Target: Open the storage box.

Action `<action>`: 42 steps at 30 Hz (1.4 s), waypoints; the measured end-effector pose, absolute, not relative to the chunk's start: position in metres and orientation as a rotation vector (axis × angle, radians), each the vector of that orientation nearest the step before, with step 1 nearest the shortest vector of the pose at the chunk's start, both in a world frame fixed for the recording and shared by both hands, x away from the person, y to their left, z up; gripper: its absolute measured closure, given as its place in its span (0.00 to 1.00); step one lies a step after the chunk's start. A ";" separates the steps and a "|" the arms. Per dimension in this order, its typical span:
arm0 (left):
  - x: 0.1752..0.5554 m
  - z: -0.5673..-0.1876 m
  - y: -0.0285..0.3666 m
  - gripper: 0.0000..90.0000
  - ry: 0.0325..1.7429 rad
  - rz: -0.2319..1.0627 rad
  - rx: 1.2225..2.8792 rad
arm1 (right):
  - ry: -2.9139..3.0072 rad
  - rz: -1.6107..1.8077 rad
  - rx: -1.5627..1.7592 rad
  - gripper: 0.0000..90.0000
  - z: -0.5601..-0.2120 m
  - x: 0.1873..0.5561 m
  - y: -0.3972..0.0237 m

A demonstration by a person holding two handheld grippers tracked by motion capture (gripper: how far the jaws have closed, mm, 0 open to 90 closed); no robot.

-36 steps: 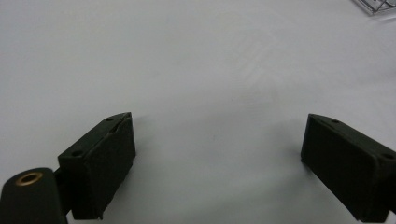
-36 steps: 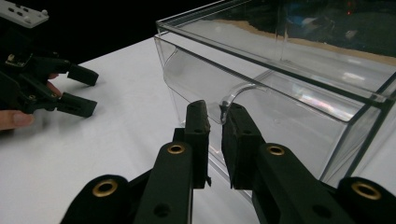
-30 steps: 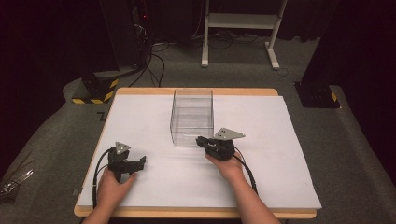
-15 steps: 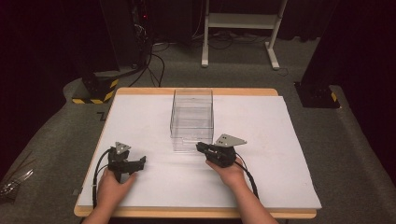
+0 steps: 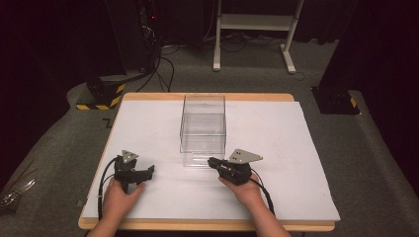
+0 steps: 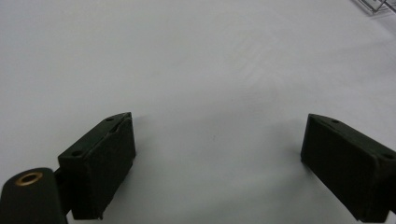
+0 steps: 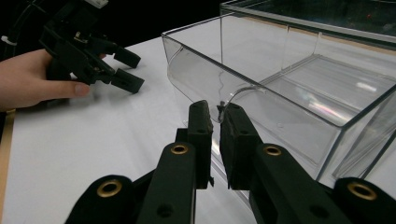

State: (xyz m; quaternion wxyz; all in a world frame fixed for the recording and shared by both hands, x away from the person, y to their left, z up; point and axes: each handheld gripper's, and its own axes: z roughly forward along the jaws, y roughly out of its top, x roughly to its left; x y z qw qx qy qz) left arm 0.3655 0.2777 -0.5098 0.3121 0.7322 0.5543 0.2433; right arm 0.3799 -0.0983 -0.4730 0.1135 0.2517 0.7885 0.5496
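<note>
We see a clear plastic bin (image 5: pixel 203 129), open at the top and empty, standing upright on the tabletop (image 5: pixel 296 163). It lies lengthwise from the middle of the far edge toward the centre, its near front wall dipping in a curved lip (image 7: pixel 224 100).

- Tabletop (image 5: pixel 148 97): a wooden board at the middle of the high view, its bare edge showing along the top, left and bottom.
- White sheet (image 5: pixel 296 163): covers almost the whole tabletop and reaches the right edge.
- Clear box (image 5: pixel 203 129): stands on the sheet, just above the centre of the frame, open at the top.
- Left gripper (image 5: pixel 134 173): rests low on the sheet at lower left.
- Floor (image 5: pixel 59 148): grey carpet around the tabletop.
</note>
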 end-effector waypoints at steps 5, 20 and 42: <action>0.365 -0.510 0.278 0.11 1.461 0.640 1.935 | 2.323 1.620 0.726 0.92 -0.473 0.372 -0.099; 0.365 -0.510 0.278 0.12 1.460 0.642 1.936 | 2.365 1.615 0.682 0.93 -0.474 0.349 -0.103; 0.365 -0.510 0.278 0.12 1.462 0.644 1.933 | 2.398 1.646 0.658 0.93 -0.478 0.323 -0.109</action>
